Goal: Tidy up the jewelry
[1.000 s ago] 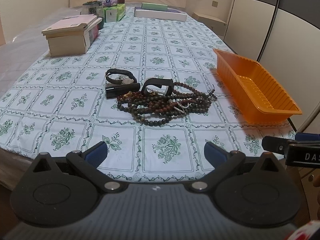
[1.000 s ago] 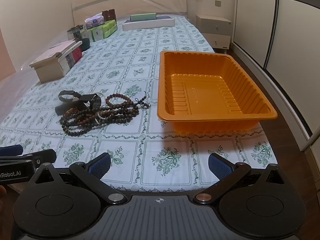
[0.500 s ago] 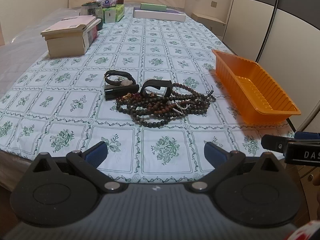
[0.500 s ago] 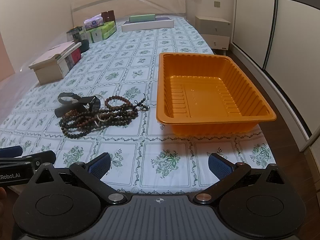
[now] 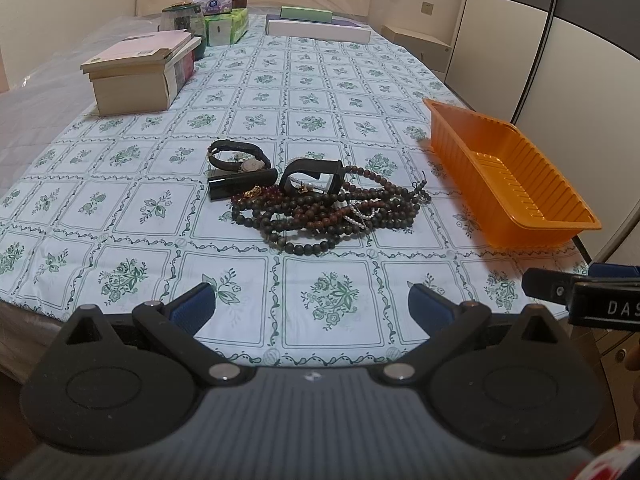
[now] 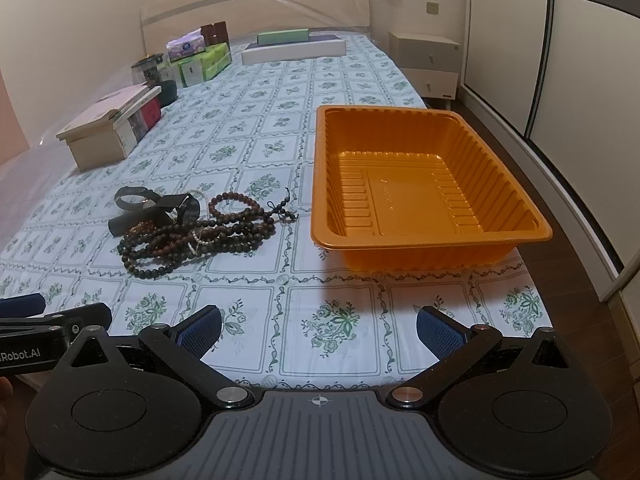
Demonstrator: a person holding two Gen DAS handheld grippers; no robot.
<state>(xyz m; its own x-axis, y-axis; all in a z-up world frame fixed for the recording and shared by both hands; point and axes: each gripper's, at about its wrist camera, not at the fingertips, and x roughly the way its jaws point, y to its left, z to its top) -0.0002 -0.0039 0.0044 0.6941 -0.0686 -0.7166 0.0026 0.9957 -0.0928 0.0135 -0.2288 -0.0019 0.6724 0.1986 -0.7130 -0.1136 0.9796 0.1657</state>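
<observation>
A tangled pile of dark bead necklaces (image 5: 328,212) lies on the green-patterned tablecloth, with a wristwatch (image 5: 238,156), a black band (image 5: 312,176) and a black bar (image 5: 242,183) at its far side. The pile also shows in the right wrist view (image 6: 192,236). An empty orange tray (image 6: 424,184) stands to its right and shows in the left wrist view (image 5: 516,184). My left gripper (image 5: 310,306) is open and empty, near the table's front edge, short of the pile. My right gripper (image 6: 318,330) is open and empty, in front of the tray.
A cream box with books (image 5: 138,72) stands at the far left. Tissue packs and a jar (image 5: 212,20) and flat white boxes (image 5: 318,28) sit at the far end. A nightstand (image 6: 424,64) and wardrobe doors (image 6: 560,80) lie to the right.
Both grippers have drawn back slightly and stay open; the pile and tray sit a little farther off. Nothing on the table has moved.
</observation>
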